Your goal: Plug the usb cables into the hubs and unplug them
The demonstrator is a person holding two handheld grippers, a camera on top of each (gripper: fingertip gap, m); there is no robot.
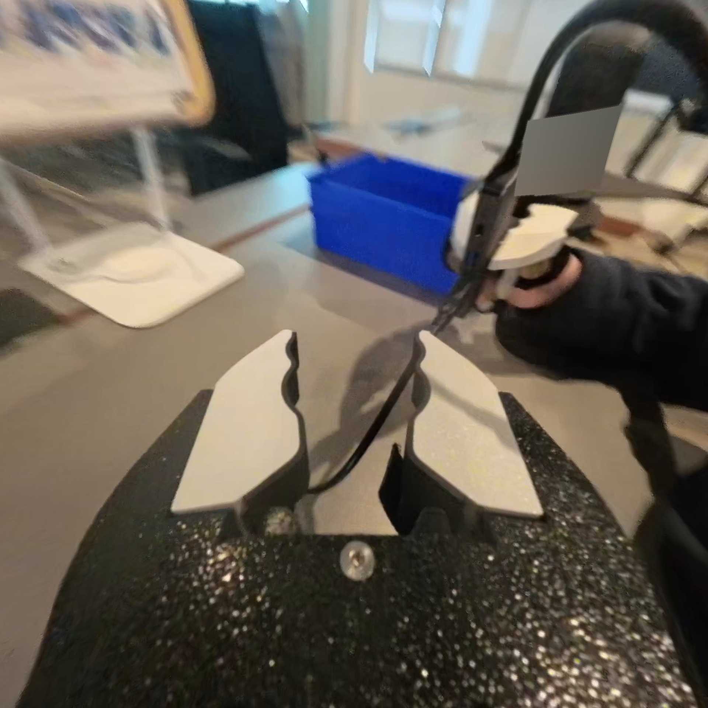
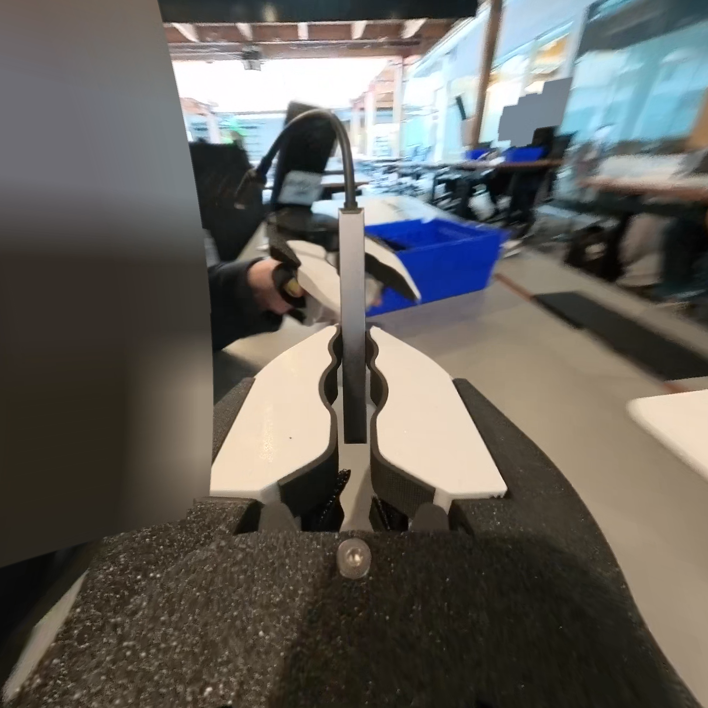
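1. Stood at far left on the grey bench [image 1: 115,383]: a white stand base [image 1: 130,279], with a blurred signboard [image 1: 88,57] above it.
2. Sat mid-bench, behind both grippers: a blue bin [image 1: 383,218].
3. Spread wide over the bench, nothing clamped: the left gripper [image 1: 356,341], with a thin black cable [image 1: 387,413] slanting loosely through the gap, close to its right finger.
4. Closed narrow around a slim grey hub [image 2: 352,306], upright between the pads: the right gripper [image 2: 353,330]; a dark cord [image 2: 341,153] arched from the hub's top.
5. Blocked the left of the right wrist view: a grey blurred patch.
6. Filled the background: desks, chairs, windows, all blurred.
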